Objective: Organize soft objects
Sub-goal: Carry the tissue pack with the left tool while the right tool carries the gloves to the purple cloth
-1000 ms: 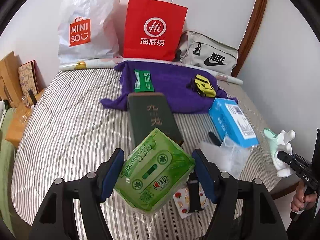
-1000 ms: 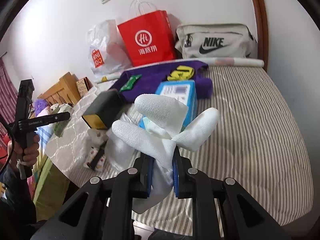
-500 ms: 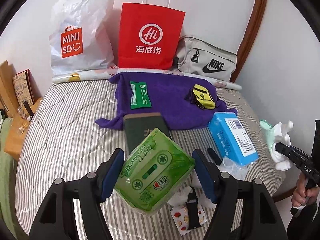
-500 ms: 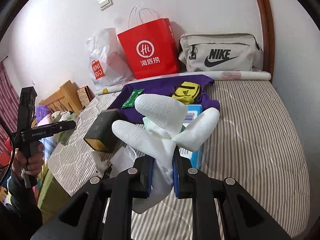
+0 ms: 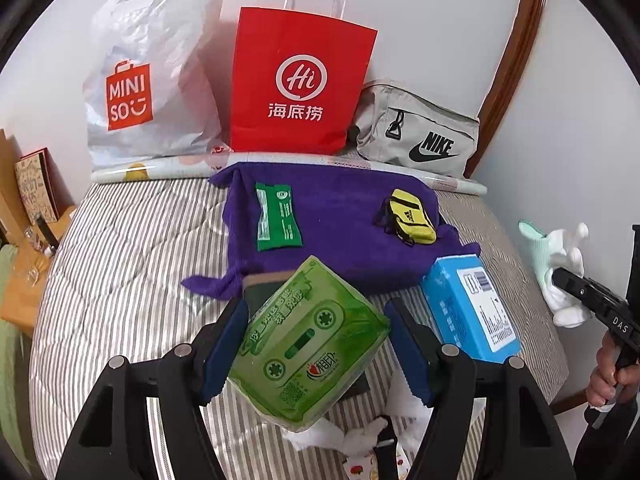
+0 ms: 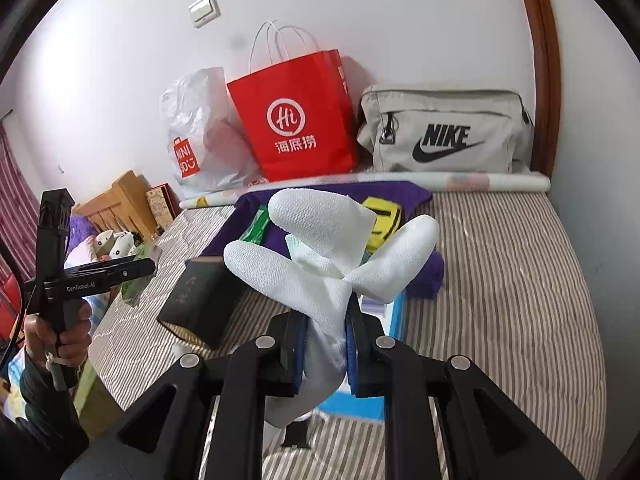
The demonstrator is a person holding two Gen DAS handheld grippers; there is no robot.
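Left wrist view shows our left claw (image 5: 316,354) clamped on a green tissue pack (image 5: 310,344), held in the air above the striped bed (image 5: 120,264). Right wrist view shows our right claw (image 6: 322,350) closed narrow on a white glove (image 6: 320,256), whose fingers fan out above the pads, also clear of the bed. Against the wall stand three containers: a white Miniso plastic bag (image 5: 148,76), a red paper bag (image 5: 300,88) with white cord handles, and a grey Nike pouch (image 5: 416,132) with its zip closed; we cannot tell what any of them holds. In front of them a purple towel (image 5: 336,232) lies spread on the bed, carrying a green wipes packet (image 5: 278,216) and a small yellow pouch (image 5: 412,216). A blue box (image 5: 468,312) lies just off the towel's near right corner, and a dark book (image 5: 256,292) shows partly behind the tissue pack.
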